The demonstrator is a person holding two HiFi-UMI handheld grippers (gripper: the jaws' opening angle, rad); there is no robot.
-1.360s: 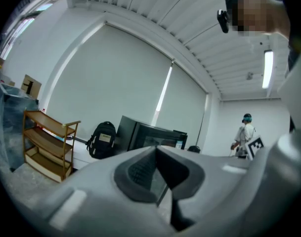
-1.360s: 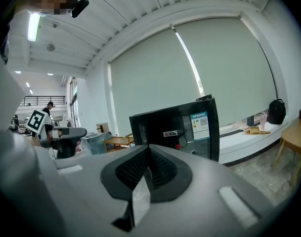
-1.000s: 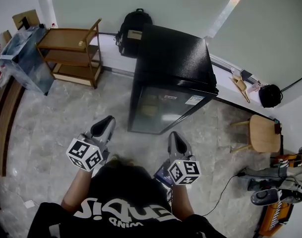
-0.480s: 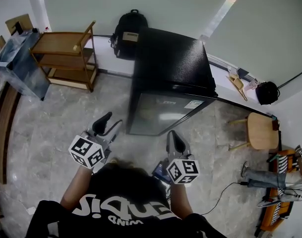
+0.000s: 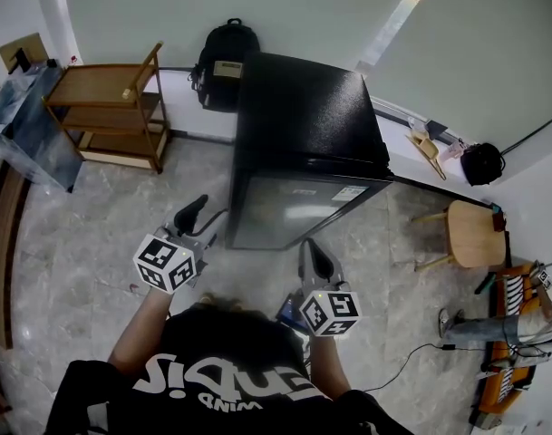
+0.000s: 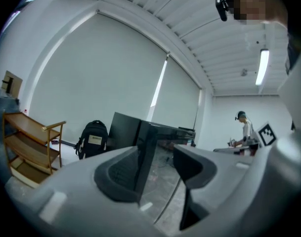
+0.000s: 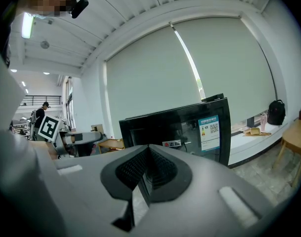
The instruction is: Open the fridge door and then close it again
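Inspecting from above, notes a black fridge (image 5: pixel 307 116) upright on the marbled floor (image 5: pixel 85 243), back to the wall, with the glass fridge door (image 5: pixel 289 211) shut flush against the cabinet.

Locates the left gripper (image 5: pixel 203 214) held level, just beside the door's left front corner and apart from it, as far as the head view allows. Finds its fingers (image 6: pixel 118 174) spread wide, having just been opening. Sees nothing pressed between the pads, only the fridge's front corner edge showing through the gap. Cannot confirm whether that edge stands inside the gap or beyond it.

Locates the right gripper (image 5: pixel 314 254) in front of the door's lower middle, tipped slightly down, near but not touching. Finds its fingers (image 7: pixel 135 174) closed pad to pad, holding nothing. Reads a blue-and-white label (image 7: pixel 211 131) near the door's top edge — print too small to make out.

Records, left of the fridge, a black backpack (image 5: pixel 223 62) against the wall and a wooden shelf rack (image 5: pixel 103 107) further left. Records a round wooden stool (image 5: pixel 470 232) to the right. Notes a second person (image 6: pixel 245 130) standing far off in the left gripper view.
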